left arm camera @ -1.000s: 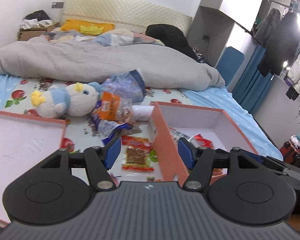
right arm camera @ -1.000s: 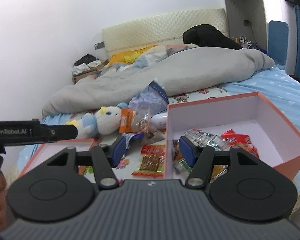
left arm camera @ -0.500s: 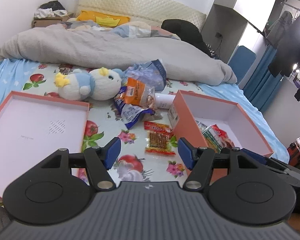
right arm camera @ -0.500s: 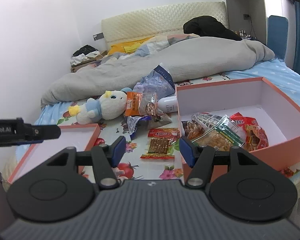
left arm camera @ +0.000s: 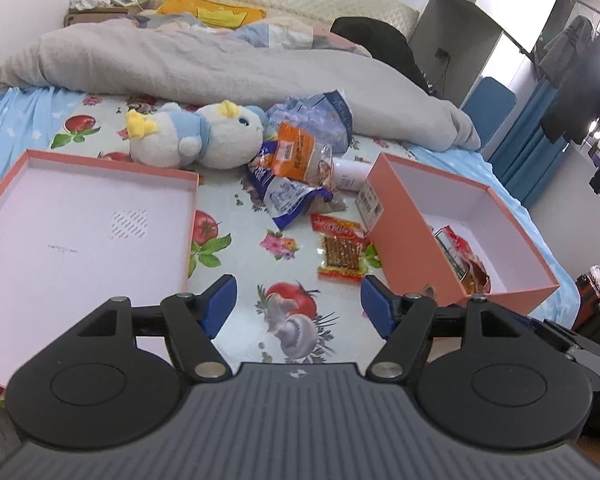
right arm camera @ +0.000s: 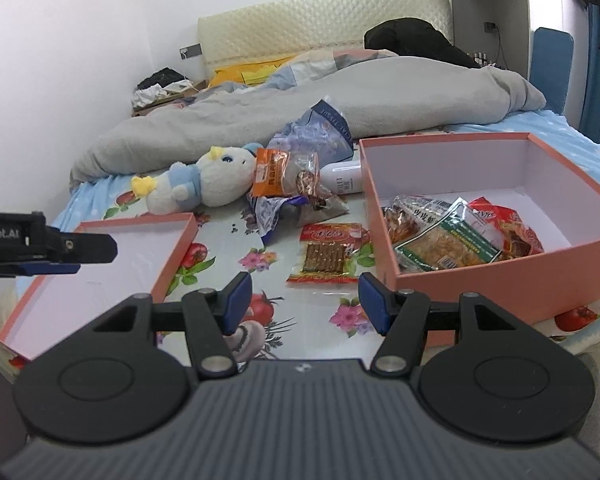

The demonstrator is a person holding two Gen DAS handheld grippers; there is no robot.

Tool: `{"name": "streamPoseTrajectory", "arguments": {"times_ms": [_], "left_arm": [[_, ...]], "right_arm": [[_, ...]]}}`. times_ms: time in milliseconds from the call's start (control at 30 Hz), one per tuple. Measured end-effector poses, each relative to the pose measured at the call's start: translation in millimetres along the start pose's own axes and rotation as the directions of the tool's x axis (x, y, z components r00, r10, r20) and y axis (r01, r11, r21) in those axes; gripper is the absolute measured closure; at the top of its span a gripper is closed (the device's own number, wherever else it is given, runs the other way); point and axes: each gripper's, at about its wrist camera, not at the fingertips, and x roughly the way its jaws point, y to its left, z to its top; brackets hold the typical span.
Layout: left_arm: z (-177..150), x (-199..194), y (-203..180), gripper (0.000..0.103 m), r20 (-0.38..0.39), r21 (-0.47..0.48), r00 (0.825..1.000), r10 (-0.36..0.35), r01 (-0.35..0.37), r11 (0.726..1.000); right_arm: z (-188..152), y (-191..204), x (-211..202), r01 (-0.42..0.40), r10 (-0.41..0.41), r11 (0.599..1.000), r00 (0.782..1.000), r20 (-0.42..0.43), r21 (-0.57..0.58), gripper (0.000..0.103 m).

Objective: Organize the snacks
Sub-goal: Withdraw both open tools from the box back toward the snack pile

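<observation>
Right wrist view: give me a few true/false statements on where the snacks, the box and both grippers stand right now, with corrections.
1. The orange box already holds several snack packets. True.
2. The red-edged cracker packet lies inside that box. False: it lies on the bedsheet just left of the box.
3. The right gripper is shut on a packet. False: its jaws are open and hold nothing.
4. The box lid lies upturned with no snacks in it. True.
5. The left gripper is open and holds nothing. True.
6. The plush toy sits inside the orange box. False: it lies on the bed beside the orange snack bag.
</observation>
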Motion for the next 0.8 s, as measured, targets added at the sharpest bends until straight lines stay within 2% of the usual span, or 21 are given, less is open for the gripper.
{"name": "streamPoseTrajectory", "arguments": {"times_ms": [367,467,800], "left_arm": [[4.2,27.4,26.7,0.030,-0.029,-0.016,1.000,-0.004,0.004,1.000],[6.8,39.0,30.4,0.030,-0.034,-0.020,0.999,-0.003,0.003,1.000],[24.8,83.0,33.3,0.030,-0.030,-0.041,1.000,0.005,-0.007,0.999]], "right_arm": [[-2.5,18.1,21.9,0.012,-0.013,0.999,1.000,-0.023,-0.036,0.041],[-5.0,23.4,30.3,0.026,-0.029,0.997,0.999,-0.039,-0.074,0.042],[-6.2,24.0,64.6,0.006,-0.013,0.992,0.998,-0.062,-0.124,0.042]]}}
